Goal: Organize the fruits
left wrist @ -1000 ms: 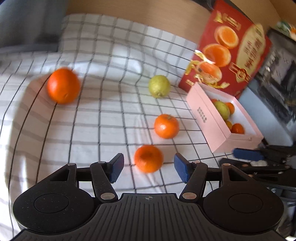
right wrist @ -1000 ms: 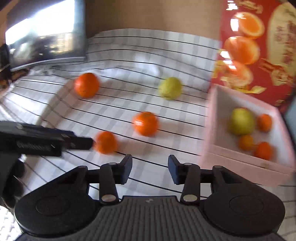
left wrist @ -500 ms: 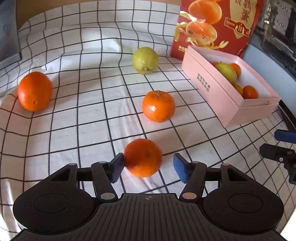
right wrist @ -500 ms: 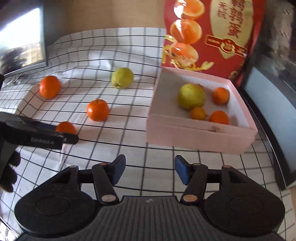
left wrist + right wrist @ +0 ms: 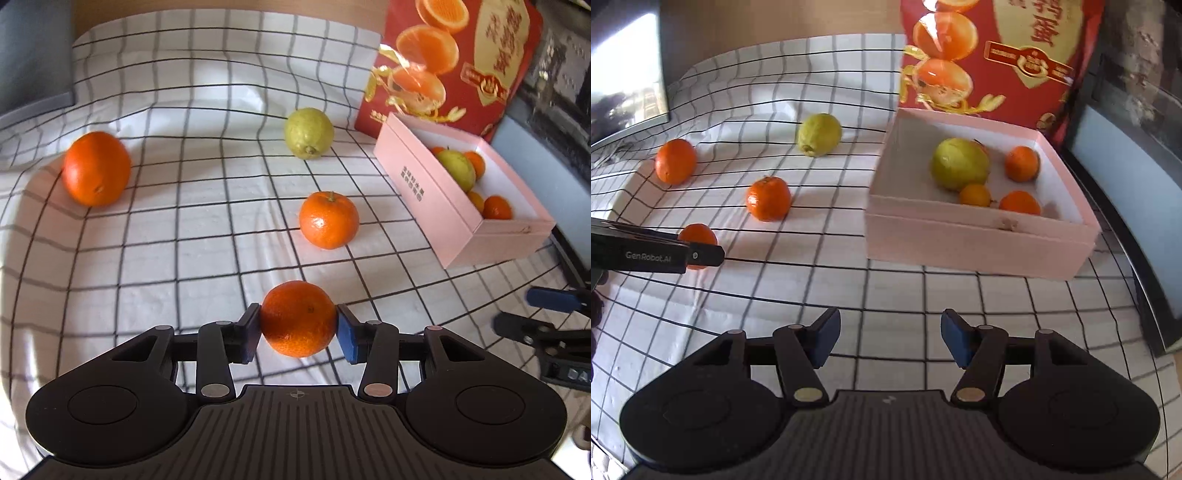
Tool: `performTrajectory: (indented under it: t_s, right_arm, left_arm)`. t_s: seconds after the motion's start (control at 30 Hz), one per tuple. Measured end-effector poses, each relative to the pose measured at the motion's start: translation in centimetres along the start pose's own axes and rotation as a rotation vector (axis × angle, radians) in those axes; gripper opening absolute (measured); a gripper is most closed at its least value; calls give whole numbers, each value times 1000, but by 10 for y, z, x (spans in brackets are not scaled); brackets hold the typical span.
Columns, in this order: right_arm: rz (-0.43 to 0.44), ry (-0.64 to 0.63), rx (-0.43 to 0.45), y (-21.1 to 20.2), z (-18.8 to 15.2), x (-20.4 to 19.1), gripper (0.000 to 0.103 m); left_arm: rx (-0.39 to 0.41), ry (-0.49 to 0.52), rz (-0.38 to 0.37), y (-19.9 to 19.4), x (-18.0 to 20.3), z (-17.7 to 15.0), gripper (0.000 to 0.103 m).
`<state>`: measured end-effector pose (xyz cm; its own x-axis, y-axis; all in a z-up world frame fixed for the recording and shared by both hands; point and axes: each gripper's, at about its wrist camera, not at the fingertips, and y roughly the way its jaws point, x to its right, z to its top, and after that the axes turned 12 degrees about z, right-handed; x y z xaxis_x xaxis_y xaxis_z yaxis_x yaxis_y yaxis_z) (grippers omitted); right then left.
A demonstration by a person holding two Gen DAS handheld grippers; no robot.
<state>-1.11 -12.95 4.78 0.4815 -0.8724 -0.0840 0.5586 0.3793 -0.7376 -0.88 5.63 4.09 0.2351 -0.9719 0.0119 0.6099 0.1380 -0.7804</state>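
Jaws of the left gripper [image 5: 298, 334] are closing on the near mandarin [image 5: 298, 318], pads touching its sides. The right gripper [image 5: 888, 338] is spread, empty. Soft, round fruit is best pinched gently across its widest part.

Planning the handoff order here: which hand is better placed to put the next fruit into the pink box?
Left. The left gripper is closing with the nearest orange already between its fingers. The right gripper is open and holds nothing, though it is nearer the pink box.
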Motion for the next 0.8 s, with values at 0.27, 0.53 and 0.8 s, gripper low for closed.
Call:
performTrajectory:
  t_s: [0.27, 0.53, 0.8]
  right_arm:
    - [132, -159, 59, 17, 69, -45, 68]
    - [97, -31, -26, 120, 193, -38, 78]
    - [8, 86, -67, 195, 223, -19, 86]
  left_arm:
    - [1, -172, 36, -29, -47, -13, 48]
    - [-5, -307, 46, -45, -86, -30, 48]
    - [-19, -375, 88, -63, -105, -50, 48]
